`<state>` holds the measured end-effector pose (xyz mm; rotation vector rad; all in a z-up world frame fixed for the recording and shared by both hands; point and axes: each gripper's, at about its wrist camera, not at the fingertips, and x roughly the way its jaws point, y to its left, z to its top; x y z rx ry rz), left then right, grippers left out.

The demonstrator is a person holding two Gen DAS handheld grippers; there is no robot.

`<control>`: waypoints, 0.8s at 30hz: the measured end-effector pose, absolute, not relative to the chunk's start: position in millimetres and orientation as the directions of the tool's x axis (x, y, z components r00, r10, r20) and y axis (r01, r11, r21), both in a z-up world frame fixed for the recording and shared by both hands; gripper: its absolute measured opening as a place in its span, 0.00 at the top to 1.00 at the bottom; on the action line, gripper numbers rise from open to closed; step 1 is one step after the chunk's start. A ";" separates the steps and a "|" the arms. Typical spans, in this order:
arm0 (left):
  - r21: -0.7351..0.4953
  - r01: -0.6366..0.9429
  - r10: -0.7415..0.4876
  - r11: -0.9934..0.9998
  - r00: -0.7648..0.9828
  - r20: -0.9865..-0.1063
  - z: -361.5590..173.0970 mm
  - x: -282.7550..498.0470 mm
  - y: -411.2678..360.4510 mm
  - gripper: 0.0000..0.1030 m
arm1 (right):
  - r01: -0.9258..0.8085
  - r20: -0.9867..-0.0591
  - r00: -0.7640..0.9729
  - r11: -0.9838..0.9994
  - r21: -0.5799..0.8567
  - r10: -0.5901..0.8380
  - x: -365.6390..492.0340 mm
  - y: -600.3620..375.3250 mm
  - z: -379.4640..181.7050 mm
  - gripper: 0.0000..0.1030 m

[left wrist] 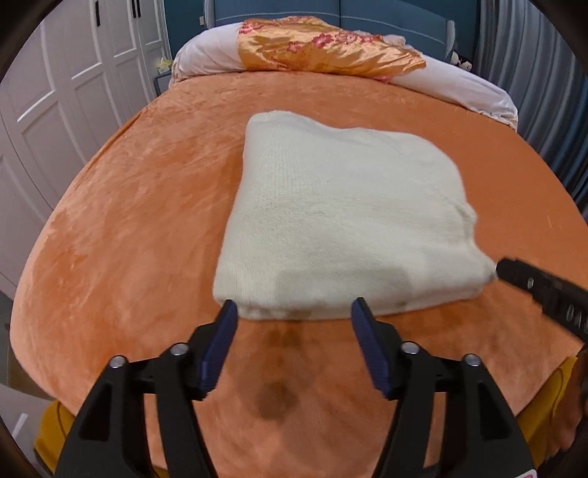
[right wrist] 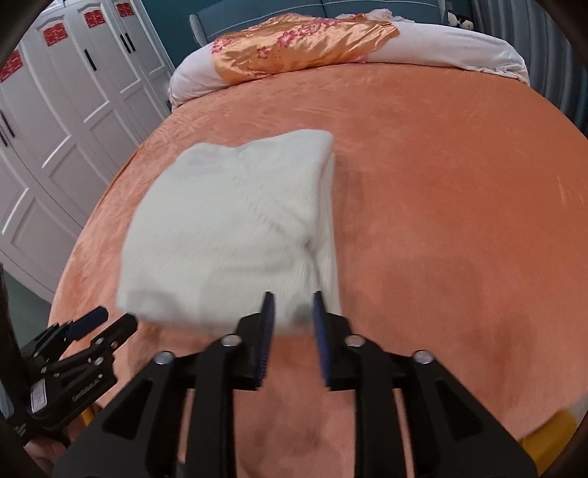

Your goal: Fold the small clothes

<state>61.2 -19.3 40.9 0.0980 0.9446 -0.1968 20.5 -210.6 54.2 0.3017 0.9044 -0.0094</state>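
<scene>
My left tongs and right tongs are matte black, with silver screws and ribbed navy-blue pads.

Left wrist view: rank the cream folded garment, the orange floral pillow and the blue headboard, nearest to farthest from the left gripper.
From the left gripper:
1. Cream folded garment, just ahead of the fingertips.
2. Orange floral pillow, at the bed's far end.
3. Blue headboard, behind the pillow.

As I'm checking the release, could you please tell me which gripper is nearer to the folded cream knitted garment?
Right, narrowly. The right gripper has open jaws overlapping the folded cream knitted garment's near right corner; the left gripper is open with its tips just at the near edge.
</scene>
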 end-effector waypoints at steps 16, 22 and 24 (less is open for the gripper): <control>-0.004 0.165 -0.095 0.986 0.549 -0.831 3.0 24.1 -22.5 0.30 | 0.230 -0.796 0.605 0.954 0.194 0.016 -29.4 -188.8 7.1 0.42; 0.020 0.151 -0.066 0.988 0.544 -0.837 -18.8 18.5 -16.0 0.30 | 0.204 -0.792 0.610 0.970 0.131 -0.021 -34.6 -172.9 -6.0 0.33; 0.029 0.163 -0.070 0.986 0.568 -0.820 -23.2 13.6 -15.2 0.27 | 0.198 -0.790 0.612 0.974 0.109 -0.036 -34.3 -168.4 -8.4 0.31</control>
